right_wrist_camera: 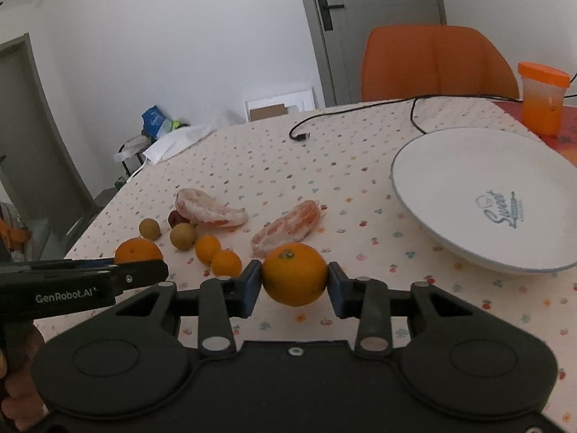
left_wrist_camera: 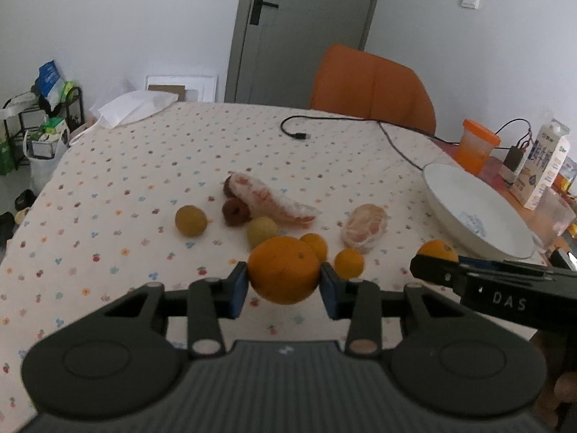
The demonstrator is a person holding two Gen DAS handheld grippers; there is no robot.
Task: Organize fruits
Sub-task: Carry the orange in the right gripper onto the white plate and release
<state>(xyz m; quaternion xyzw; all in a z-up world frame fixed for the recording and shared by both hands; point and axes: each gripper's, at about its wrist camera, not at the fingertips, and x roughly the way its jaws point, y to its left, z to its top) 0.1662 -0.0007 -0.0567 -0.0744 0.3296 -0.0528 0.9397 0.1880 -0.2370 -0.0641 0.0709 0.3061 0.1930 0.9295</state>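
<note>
A flower-dotted tablecloth covered the table, with an orange chair and a grey door behind; the left gripper was clenched on a large orange, both blue pads touching its sides, held just above the cloth; the right gripper likewise clasped a second orange, stem end up, near the white plate; 2 small oranges, 2 yellowish round fruits and 2 peeled citrus pieces lay loose on the cloth between them.
</note>
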